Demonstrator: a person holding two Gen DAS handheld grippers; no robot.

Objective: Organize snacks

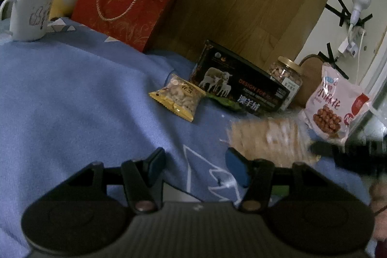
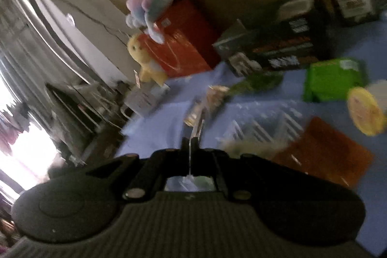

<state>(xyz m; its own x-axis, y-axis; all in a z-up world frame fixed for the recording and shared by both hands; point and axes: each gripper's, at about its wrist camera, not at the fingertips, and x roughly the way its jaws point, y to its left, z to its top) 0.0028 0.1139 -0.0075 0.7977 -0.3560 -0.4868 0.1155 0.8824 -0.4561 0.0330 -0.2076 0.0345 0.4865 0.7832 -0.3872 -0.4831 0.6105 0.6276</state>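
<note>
1. Left gripper (image 1: 195, 167): jaws spread, nothing between, low over blue blanket (image 1: 72, 100).
2. Right gripper (image 2: 192, 140): clenched on a thin clear wrapper edge (image 2: 196, 123), blurred.
3. Farther: peanut packet (image 1: 177, 98) lying on blanket, just beside black box (image 1: 241, 86).

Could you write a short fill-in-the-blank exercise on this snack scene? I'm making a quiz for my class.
1. The left gripper has its jaws ____ and holds nothing.
2. The right gripper is ____ on a thin clear wrapper.
3. The small yellow peanut packet lies on the ____ blanket.
4. The glass jar stands right behind the ____ box.

Missing words: open; shut; blue; black
</note>
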